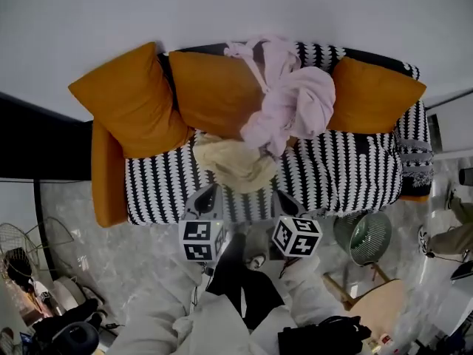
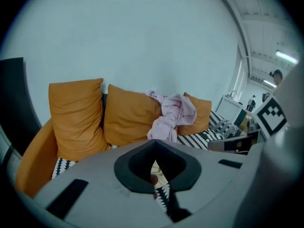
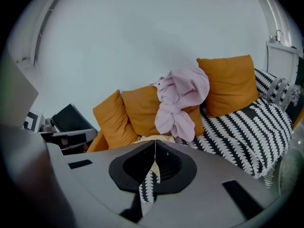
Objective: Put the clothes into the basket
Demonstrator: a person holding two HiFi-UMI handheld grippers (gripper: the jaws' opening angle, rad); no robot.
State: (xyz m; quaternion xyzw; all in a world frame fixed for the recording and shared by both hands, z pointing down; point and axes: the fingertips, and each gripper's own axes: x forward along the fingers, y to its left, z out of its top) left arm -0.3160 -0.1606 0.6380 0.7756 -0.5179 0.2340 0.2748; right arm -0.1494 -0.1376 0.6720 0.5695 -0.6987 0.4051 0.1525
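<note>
Striped sofa: pink garment draped over the back cushions, cream garment heaped at the seat front. Both look soft, light, floppy; I'd pinch a thick bunched fold. Left gripper and right gripper: jaws pressed together, empty, near the seat edge.

Head view looks steeply down at the sofa; both gripper views, lower, share its pink clothes.

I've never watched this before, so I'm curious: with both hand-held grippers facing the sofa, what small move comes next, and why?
Probably open the left hand-held gripper and ease it toward the cream garment. It and the right hand-held gripper are both shut and empty, and that garment lies nearest, on the sofa seat just ahead; the pink garment hangs farther back.
</note>
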